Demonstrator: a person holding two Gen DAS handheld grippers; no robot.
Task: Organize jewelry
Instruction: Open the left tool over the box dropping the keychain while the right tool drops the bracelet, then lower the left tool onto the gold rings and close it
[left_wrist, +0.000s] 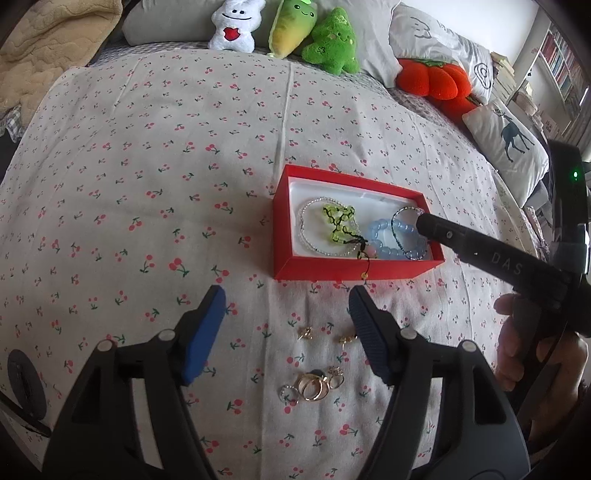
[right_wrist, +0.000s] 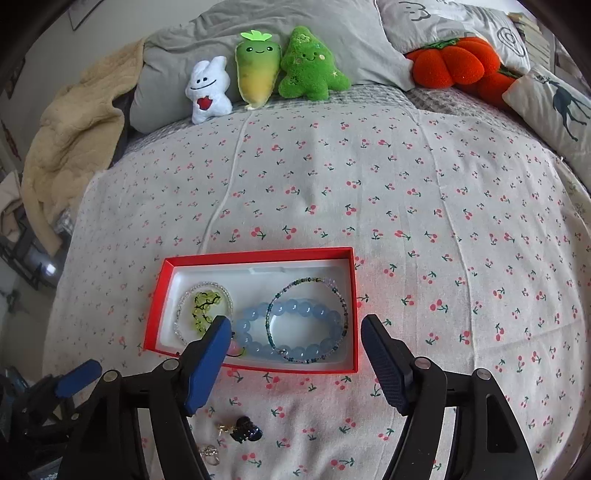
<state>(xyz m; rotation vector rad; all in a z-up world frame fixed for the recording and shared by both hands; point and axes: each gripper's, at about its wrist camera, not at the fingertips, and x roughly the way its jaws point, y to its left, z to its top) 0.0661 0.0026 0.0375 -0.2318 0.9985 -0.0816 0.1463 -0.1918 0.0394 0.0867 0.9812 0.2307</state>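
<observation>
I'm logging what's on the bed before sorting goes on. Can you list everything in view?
Box: one, red, white lining, on the bedspread.
Bracelets: four, clear, green, blue, thin beaded; inside the box.
Rings: several, gold and silver, on the bedspread before the box.
Earrings: two small gold pieces, beyond the rings.
Plush toys: white, yellow-green, green, orange; by the pillows.
Pillows: grey and white, far end.
Left gripper: open, over rings.
Right gripper: open, over box.

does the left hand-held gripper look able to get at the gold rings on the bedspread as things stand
Probably yes. The left hand-held gripper stands open with nothing between its pads, and the gold rings lie loose on the bedspread just below it, outside the red box. Nothing covers them; the earrings sit close by.
</observation>
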